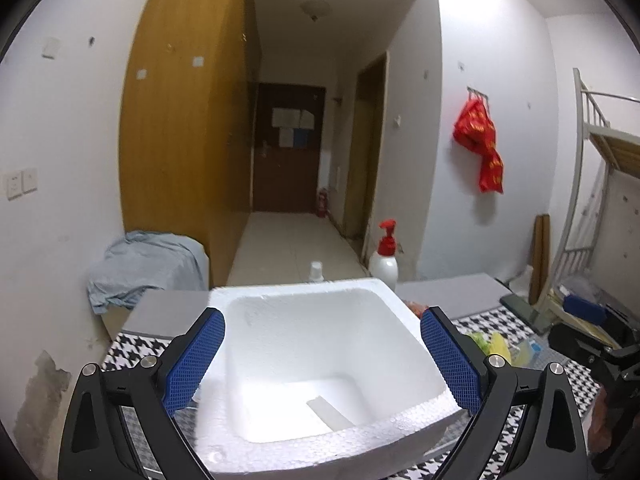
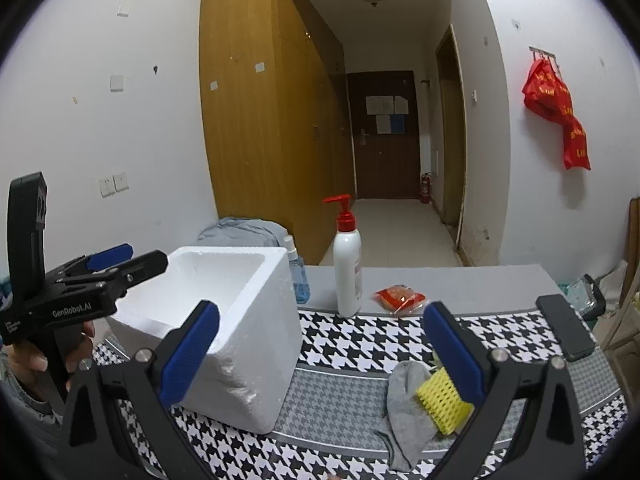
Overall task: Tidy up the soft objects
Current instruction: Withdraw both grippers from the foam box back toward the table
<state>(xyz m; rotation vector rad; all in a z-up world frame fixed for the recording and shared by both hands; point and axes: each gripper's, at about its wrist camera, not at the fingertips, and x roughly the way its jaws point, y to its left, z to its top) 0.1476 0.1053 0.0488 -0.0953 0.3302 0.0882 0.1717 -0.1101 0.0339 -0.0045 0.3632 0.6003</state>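
Left hand-held gripper (image 1: 322, 360) was wide open, empty, over foam box (image 1: 320, 360) near counter's left edge; box looked empty inside. Right hand-held gripper (image 2: 320, 354) also wide open, holding nothing. Grey sock (image 2: 404, 408) lay just below and ahead of right one, near counter's front edge, long axis running front to back. Yellow foam net (image 2: 442, 402) touched sock, beside right pad. Right hand nearer. Sock limp knit; net soft mesh; box rigid, grainy.

Houndstooth-covered table (image 2: 360, 340), foam box (image 2: 240, 360), grey sock (image 2: 404, 408), yellow foam net (image 2: 440, 400), pump bottle (image 2: 347, 264), red packet (image 2: 400, 298)
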